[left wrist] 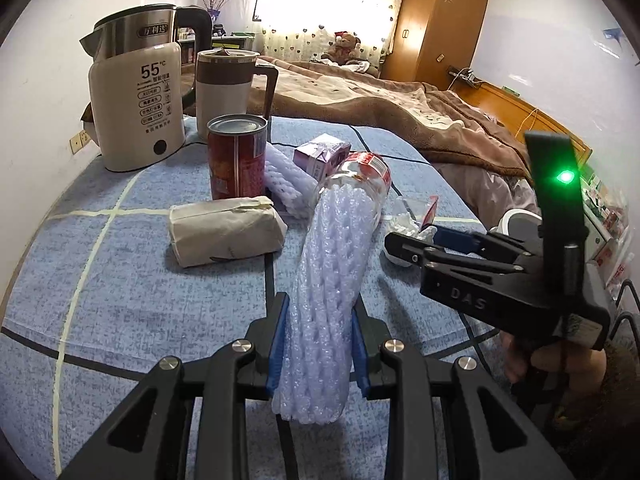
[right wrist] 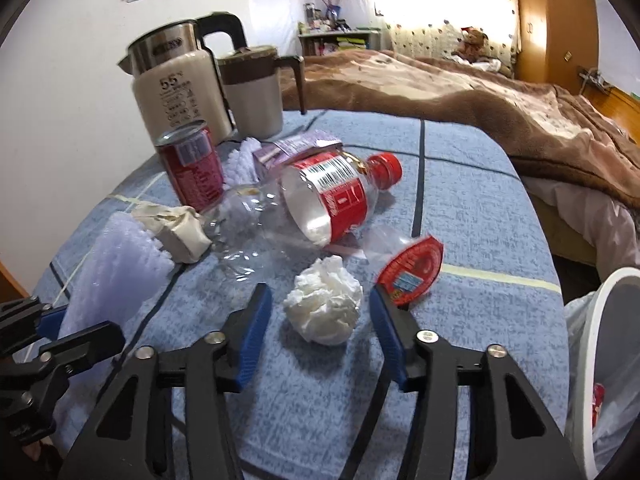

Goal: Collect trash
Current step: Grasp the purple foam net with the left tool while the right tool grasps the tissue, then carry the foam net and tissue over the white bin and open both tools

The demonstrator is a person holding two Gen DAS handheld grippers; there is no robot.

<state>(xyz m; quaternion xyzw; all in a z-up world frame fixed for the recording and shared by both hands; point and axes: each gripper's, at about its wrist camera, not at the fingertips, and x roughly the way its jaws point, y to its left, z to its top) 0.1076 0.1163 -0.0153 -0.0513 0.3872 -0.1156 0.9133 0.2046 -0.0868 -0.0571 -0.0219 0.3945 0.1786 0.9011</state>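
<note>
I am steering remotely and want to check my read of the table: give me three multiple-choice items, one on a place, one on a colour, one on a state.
1. Where does the crumpled tissue lie?
A. Between the right gripper's open fingers
B. Inside the bin
C. On top of the kettle

2. What colour is the cap of the lying plastic bottle?
A. Blue
B. Red
C. White

3. What is the left gripper doing?
A. Standing open over bare cloth
B. Shut on the foam net sleeve
C. Shut on the red can

Answers:
1 A, the tissue sits on the blue cloth between the blue pads, with gaps on both sides.
2 B, the cap shows red in the right wrist view.
3 B, both pads press the sleeve's sides.
</note>
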